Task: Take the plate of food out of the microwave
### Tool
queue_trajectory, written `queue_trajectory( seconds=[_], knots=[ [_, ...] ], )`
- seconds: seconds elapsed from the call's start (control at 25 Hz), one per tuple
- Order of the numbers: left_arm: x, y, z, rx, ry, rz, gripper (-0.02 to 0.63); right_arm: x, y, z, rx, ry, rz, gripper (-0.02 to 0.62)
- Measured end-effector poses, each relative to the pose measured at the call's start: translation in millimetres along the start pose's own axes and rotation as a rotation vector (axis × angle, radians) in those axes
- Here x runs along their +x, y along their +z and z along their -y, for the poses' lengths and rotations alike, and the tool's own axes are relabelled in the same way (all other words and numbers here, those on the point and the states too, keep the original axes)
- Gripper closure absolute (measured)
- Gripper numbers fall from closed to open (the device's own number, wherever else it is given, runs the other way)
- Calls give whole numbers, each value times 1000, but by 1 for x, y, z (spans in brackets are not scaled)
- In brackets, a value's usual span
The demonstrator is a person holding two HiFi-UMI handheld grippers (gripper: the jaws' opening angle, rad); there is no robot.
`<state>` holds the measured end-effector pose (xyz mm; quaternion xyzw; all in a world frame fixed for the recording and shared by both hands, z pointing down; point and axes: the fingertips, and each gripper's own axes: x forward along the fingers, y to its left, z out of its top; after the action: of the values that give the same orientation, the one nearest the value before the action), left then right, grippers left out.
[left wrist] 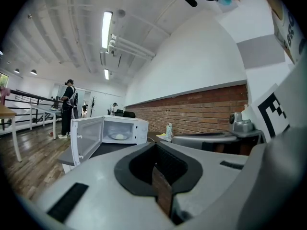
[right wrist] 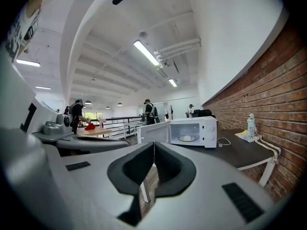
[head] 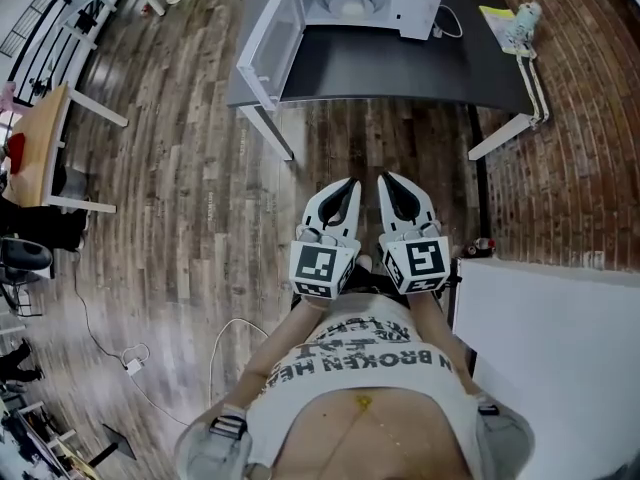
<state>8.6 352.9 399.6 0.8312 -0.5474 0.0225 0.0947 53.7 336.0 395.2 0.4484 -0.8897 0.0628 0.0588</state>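
A white microwave (head: 415, 8) stood on the dark surface (head: 400, 68), its door (head: 268, 43) swung wide and nothing blocking it. Inside sat the pale round plate (head: 350, 5) of whitish food. The left claw (head: 348, 186) and right claw (head: 385, 180) were closed and empty.

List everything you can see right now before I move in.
microwave: one, white, door open, on the table
plate: one, white, pale food on it, inside the microwave
table: one, black, ahead
bottle: one, white, at the table's right end
floor: brown wood
brick wall: red, on the right
wooden table: one, far left
people: several, background
left gripper: white, shut, empty
right gripper: white, shut, empty
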Motion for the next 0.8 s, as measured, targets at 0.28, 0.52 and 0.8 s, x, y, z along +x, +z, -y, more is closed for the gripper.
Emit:
queue_trajectory(
  seconds=[0.28, 0.52, 0.8],
  knots=[
    [61, 15, -41, -7, -57, -7, 598, 62, 13, 24, -7, -23, -6, 586],
    [105, 28, -75, -11, -99, -14, 600, 115, 23, 39, -2, -46, -9, 586],
    [130, 34, -113, 0, -136, -28, 600, 164, 28, 40, -16, -72, -16, 586]
  ],
)
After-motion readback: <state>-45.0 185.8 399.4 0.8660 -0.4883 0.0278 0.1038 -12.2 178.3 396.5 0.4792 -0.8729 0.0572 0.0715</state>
